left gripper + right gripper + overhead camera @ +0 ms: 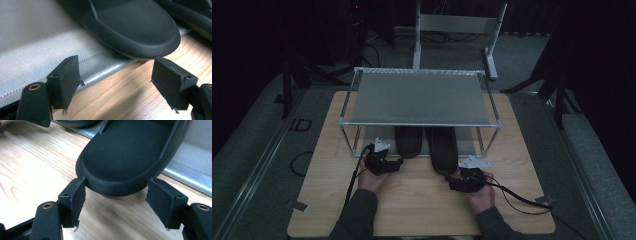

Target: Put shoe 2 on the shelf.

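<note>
Two black slippers lie side by side under a metal shelf rack [422,97], heels toward me. My left gripper [398,162] is open beside the heel of the left slipper [408,142]. In the left gripper view its jaws [115,75] stand wide apart, just short of that slipper's rounded heel [130,25], with only bare wood between them. My right gripper [453,177] is at the heel of the right slipper [442,150]. In the right gripper view its jaws [116,195] flank the tip of the heel [125,152], and the pads are not pressed on it.
The slippers rest partly on a grey mat [37,37] on the rack's lower level, heels overhanging the wooden table [412,205]. The rack's posts stand on either side of the slippers. Black cables trail from both grippers. A white stand [452,25] is behind the table.
</note>
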A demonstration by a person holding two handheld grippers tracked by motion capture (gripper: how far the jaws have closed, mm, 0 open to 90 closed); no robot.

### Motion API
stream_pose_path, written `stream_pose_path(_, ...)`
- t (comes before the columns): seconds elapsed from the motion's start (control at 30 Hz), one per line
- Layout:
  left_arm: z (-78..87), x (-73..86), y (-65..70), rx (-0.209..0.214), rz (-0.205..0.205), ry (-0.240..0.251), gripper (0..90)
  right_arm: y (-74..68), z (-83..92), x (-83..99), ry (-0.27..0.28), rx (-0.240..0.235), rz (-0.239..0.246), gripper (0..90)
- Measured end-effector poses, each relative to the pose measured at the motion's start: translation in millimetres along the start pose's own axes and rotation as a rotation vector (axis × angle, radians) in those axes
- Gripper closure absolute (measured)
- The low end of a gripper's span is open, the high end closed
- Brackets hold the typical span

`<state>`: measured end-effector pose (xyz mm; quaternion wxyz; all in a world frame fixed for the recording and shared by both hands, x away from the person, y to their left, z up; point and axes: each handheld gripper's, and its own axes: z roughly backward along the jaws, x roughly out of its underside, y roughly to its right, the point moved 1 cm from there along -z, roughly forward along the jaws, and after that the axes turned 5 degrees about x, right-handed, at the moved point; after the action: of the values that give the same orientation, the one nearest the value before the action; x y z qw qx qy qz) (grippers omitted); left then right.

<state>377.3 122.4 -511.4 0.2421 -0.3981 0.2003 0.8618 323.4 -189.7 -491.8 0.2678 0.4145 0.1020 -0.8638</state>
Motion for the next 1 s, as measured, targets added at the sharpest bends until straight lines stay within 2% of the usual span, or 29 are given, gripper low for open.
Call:
stream_pose_path(0.27,-0.1,0.0,-0.1,0.002,0.001,0.0,23.6,0.5,-9.7,-6.9,0.007,0.002,0.003,32.3)
stream_pose_path(0.7,-0.2,0.0,-0.2,0.004,0.001,0.0,23.5,1.3,-28.1,-19.5,0.033,0.048,0.016,34.8)
stream_pose_path(0.9,-0.3,-0.1,-0.2,0.005,0.001,0.001,23.5,5.1,-37.0,-24.6,0.037,0.069,-0.001,35.2)
stream_pose_path(1.0,-0.3,-0.1,-0.2,0.004,0.0,0.0,23.6,6.8,-41.3,-27.2,0.04,0.059,-0.009,35.2)
